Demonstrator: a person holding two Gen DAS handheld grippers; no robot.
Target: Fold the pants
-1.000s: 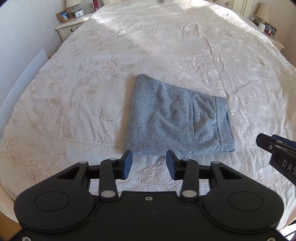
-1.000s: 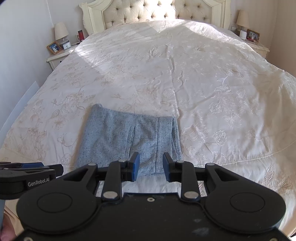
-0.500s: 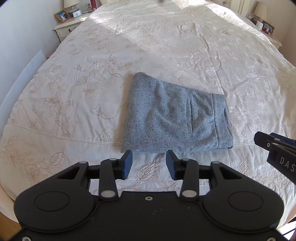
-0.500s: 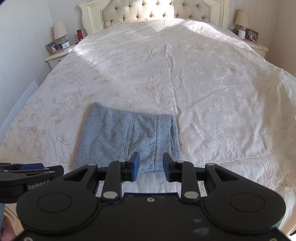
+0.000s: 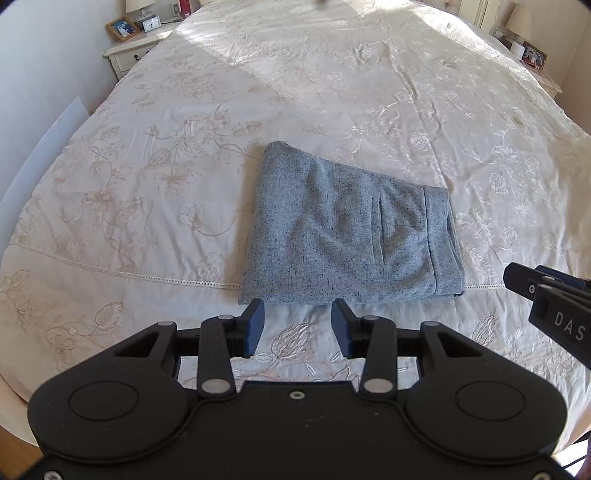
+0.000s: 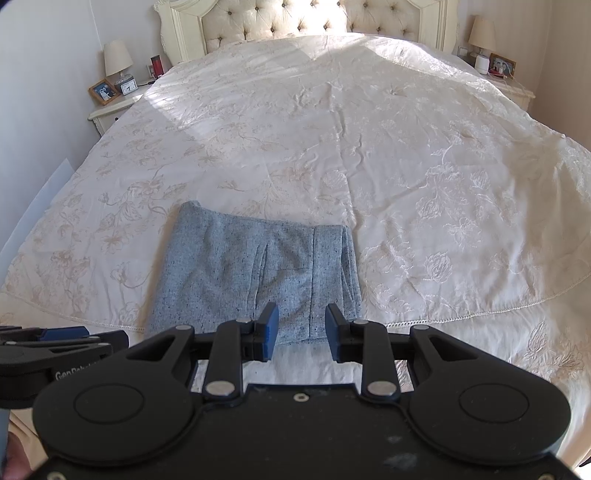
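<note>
The grey flecked pants (image 5: 343, 229) lie folded into a compact rectangle on the cream bedspread (image 5: 332, 92), near the bed's foot edge; they also show in the right wrist view (image 6: 255, 273). My left gripper (image 5: 297, 325) is open and empty, just short of the fold's near edge. My right gripper (image 6: 300, 328) is open and empty, over the fold's near right part. The right gripper's side shows at the right of the left wrist view (image 5: 554, 299). The left gripper's side shows at the left of the right wrist view (image 6: 62, 347).
The tufted headboard (image 6: 306, 22) stands at the far end. A nightstand (image 6: 110, 110) with a lamp, clock and photo frame is at the left, another nightstand (image 6: 513, 88) at the right. A white board (image 5: 48, 147) leans by the left wall.
Both grippers have drawn back slightly toward the foot of the bed, so the folded pants sit a little farther from the fingertips. The pants have not moved.
</note>
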